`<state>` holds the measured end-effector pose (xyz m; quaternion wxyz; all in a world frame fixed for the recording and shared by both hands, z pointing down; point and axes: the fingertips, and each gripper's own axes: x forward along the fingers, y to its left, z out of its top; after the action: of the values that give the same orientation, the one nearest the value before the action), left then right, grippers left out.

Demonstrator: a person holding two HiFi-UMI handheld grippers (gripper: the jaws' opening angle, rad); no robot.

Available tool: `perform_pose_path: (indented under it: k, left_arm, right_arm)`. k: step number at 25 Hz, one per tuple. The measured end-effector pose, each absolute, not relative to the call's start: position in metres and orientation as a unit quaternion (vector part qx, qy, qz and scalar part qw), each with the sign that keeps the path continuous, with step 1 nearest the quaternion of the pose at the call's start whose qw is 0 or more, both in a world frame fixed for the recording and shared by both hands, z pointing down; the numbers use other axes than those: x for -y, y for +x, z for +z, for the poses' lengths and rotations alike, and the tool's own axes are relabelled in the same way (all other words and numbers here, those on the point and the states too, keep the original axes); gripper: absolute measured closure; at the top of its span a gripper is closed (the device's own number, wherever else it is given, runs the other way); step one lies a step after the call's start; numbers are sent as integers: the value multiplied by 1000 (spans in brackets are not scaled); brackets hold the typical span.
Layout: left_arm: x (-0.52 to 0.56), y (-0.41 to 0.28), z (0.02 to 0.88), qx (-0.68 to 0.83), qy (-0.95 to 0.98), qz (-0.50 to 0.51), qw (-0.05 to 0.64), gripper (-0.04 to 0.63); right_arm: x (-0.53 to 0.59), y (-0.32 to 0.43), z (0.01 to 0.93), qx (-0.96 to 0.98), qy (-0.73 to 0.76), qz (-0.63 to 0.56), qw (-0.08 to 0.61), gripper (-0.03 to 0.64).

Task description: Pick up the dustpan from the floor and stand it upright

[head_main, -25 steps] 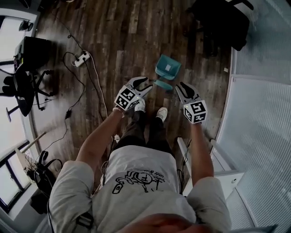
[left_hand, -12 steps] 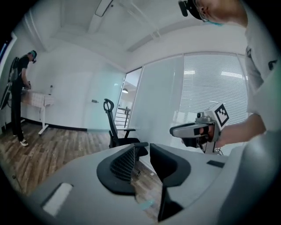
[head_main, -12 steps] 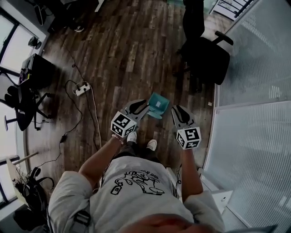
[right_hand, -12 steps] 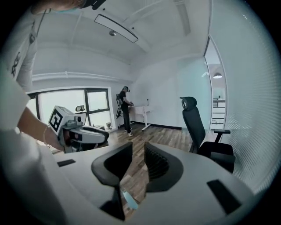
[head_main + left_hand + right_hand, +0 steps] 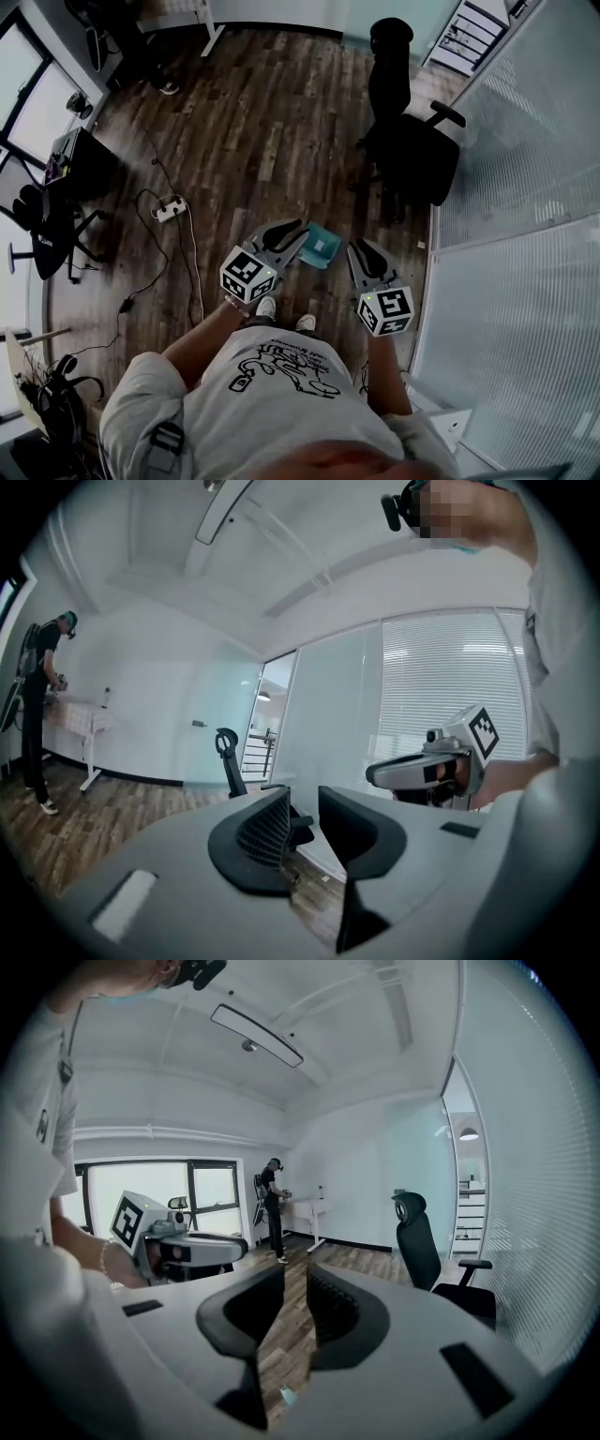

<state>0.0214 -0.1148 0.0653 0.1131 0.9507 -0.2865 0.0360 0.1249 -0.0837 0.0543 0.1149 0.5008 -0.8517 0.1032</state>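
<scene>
1. Head view: the teal dustpan (image 5: 323, 246) sat on the wooden floor (image 5: 262, 122) just ahead of the person's shoes (image 5: 267, 306). Its near edge was hidden behind the left tool (image 5: 289, 234), and the right tool (image 5: 362, 253) showed just to its other side. Both tools appeared to be held well above it, and neither touched it. From this steep angle it could not be told whether the pan stood upright or lay flat.
2. Left gripper view: the left tool (image 5: 302, 799) was released. Its jaws had just been closing and stood a narrow gap apart with nothing between them; only floor and a black office chair (image 5: 225, 754) showed beyond. The right tool (image 5: 427, 769) hung alongside. The dustpan was out of this view.
3. Right gripper view: the right tool (image 5: 295, 1274) was likewise released. Its jaws had just been closing, leaving a slim gap that framed only floorboards. The left tool (image 5: 178, 1241) showed at the side, and the dustpan could not be made out here with any certainty.
4. Handling, as a judgement: the dustpan looked like moulded plastic, so it was probably light, stiff and smooth. It would be unlikely to break, but it could slip or swing if pinched on a sloping wall. The handle or a thin rim edge seemed the surest hold, narrow enough for the jaws. Gripping near the top would let the pan hang and settle upright.
</scene>
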Motion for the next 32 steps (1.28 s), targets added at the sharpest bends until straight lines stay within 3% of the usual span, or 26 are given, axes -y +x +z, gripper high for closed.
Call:
perform_pose_path:
  k: [17, 32]
  left_arm:
    - [88, -20, -53, 344, 936, -33, 64, 512]
    - [78, 3, -55, 310, 948, -29, 71, 512]
  right_arm:
    - [49, 116, -61, 841, 534, 22, 91, 554]
    - [42, 116, -71, 834, 546, 21, 81, 572]
